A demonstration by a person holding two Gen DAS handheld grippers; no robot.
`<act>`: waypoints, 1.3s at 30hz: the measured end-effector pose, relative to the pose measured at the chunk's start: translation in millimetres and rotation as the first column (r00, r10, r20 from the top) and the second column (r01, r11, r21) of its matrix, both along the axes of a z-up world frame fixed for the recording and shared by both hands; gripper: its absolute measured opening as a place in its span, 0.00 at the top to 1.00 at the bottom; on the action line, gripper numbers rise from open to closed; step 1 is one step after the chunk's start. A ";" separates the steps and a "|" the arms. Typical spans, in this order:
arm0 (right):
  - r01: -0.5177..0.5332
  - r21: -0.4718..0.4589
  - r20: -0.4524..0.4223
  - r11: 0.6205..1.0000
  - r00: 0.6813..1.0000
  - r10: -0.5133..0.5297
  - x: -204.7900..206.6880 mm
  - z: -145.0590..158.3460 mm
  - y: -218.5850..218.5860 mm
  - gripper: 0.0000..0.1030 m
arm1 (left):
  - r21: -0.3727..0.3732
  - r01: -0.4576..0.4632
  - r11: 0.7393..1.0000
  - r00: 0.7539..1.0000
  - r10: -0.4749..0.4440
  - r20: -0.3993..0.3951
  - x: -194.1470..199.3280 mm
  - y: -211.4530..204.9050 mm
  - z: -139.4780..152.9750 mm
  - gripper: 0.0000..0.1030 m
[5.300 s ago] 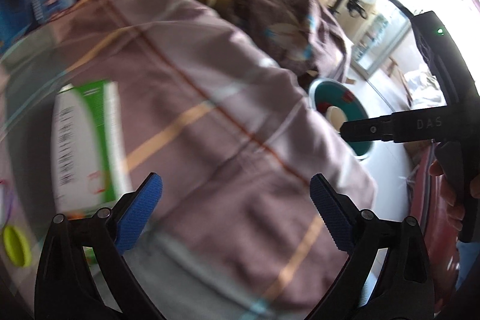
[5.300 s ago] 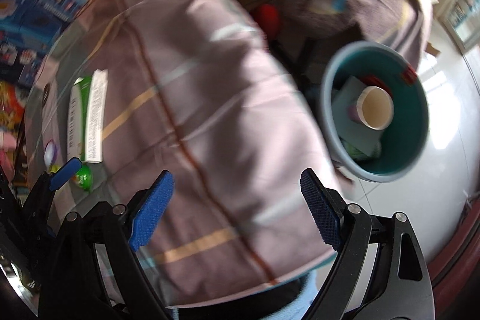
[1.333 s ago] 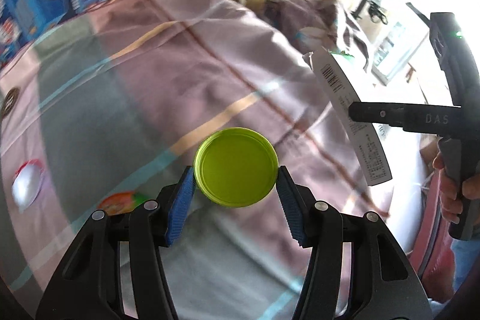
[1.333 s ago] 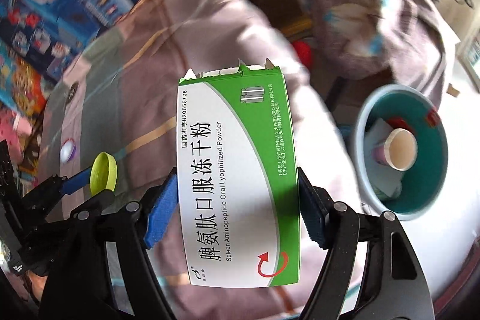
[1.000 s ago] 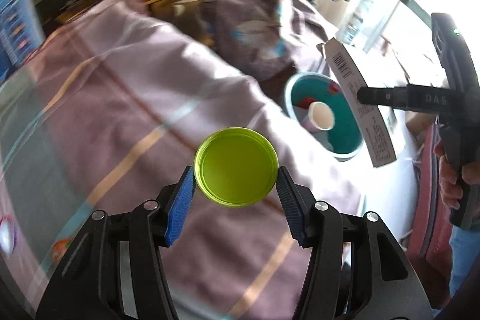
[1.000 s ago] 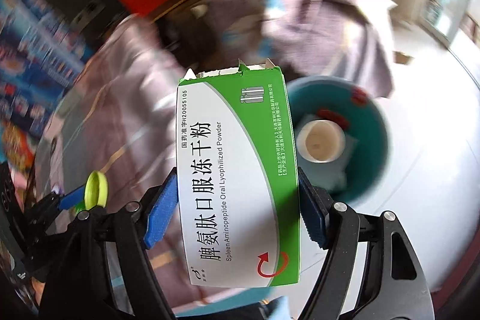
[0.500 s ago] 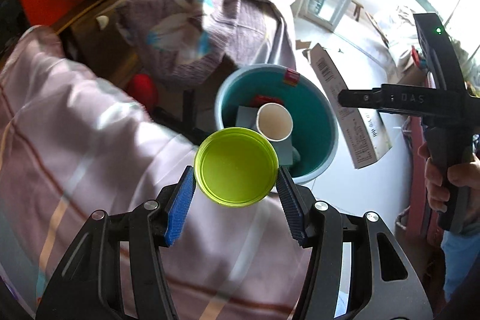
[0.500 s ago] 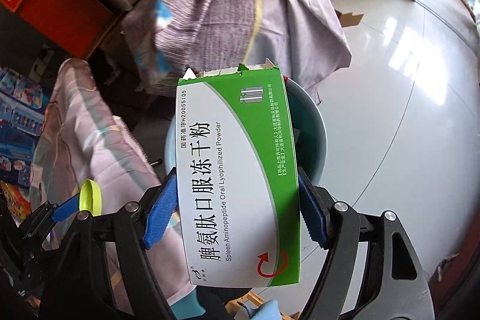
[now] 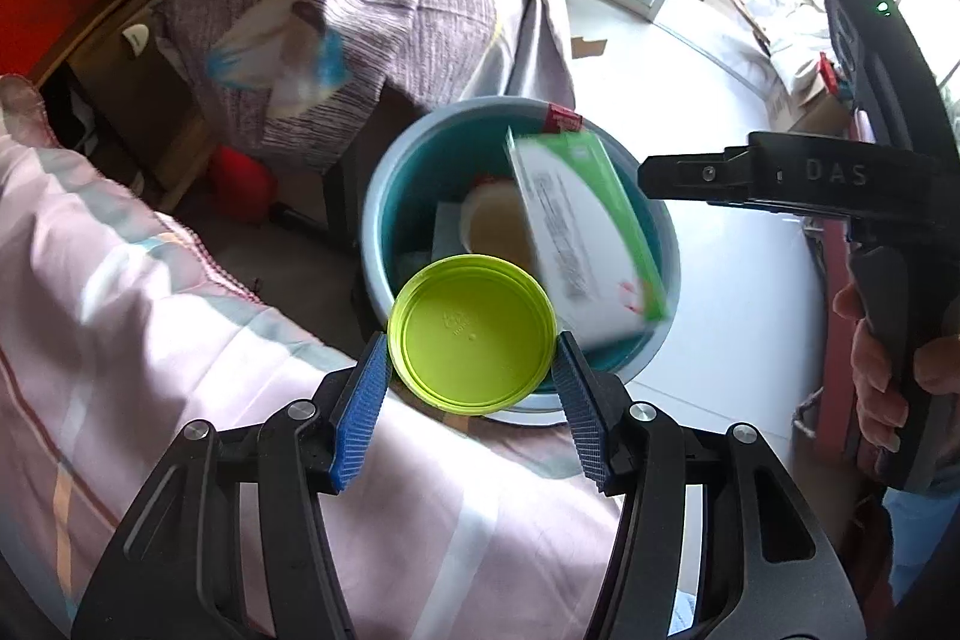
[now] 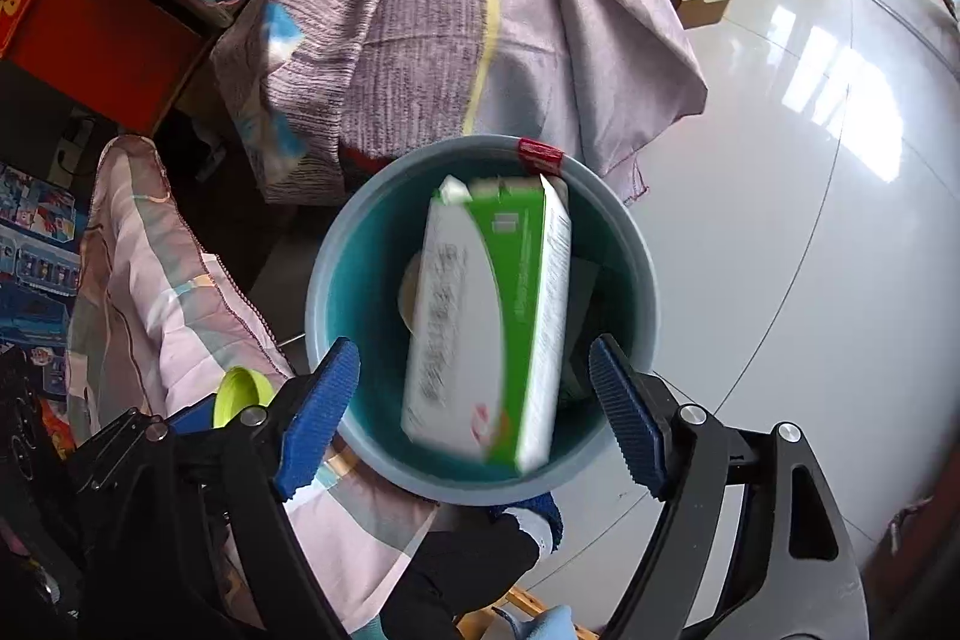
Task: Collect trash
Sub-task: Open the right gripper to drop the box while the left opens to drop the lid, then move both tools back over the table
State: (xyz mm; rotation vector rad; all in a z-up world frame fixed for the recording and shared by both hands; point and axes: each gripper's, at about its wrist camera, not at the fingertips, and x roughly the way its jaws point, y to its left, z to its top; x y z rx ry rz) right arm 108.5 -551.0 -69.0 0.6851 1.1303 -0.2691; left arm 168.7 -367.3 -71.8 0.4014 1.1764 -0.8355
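A round teal bin (image 10: pixel 336 274) (image 9: pixel 375 220) stands on the white floor beside the cloth-covered table. A green and white medicine box (image 10: pixel 486 322) (image 9: pixel 582 226), motion-blurred, is dropping into the bin, clear of my right gripper (image 10: pixel 474 412), whose jaws are opening with no pad touching the box. My left gripper (image 9: pixel 471 394) is shut on a lime green lid (image 9: pixel 471 334) (image 10: pixel 240 394), held over the near rim of the bin. A paper cup (image 9: pixel 498 226) lies in the bin, partly hidden by the box.
A pink striped cloth (image 9: pixel 150 340) covers the table at the lower left. A purple cloth (image 10: pixel 456 4) drapes over furniture behind the bin. A person's hand (image 9: pixel 876 358) holds the right gripper's handle. Glossy floor (image 10: pixel 810 160) spreads to the right.
Both grippers swung from the table to above the bin. The right gripper's jaws spread and let go of the medicine box, which now falls into the bin. The left gripper keeps the lid.
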 end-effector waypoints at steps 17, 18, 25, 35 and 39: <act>0.056 -0.008 -0.054 0.998 0.997 -0.056 -14.9 -6.5 -13.8 0.25 | 0.036 0.044 0.998 0.998 -0.042 -0.047 2.1 -31.1 -31.2 0.45; 0.056 -0.009 -0.055 0.998 0.997 -0.056 -15.1 -6.2 -13.4 0.25 | 0.035 0.047 0.998 0.998 -0.045 -0.049 2.5 -32.0 -30.7 0.44; 0.058 -0.004 -0.067 0.998 0.996 -0.058 -13.9 -4.7 -6.8 0.21 | 0.011 0.001 1.000 1.000 -0.001 -0.024 7.0 -18.0 -18.6 0.20; -0.008 -0.057 -0.068 0.998 0.998 0.004 -13.9 19.5 26.7 0.18 | -0.038 -0.070 0.997 0.998 0.070 -0.010 2.4 19.1 4.0 0.11; -0.030 -0.078 -0.063 0.997 0.998 0.025 -17.3 32.2 42.1 0.18 | -0.057 -0.077 0.995 0.997 0.078 0.009 -3.9 33.0 15.2 0.09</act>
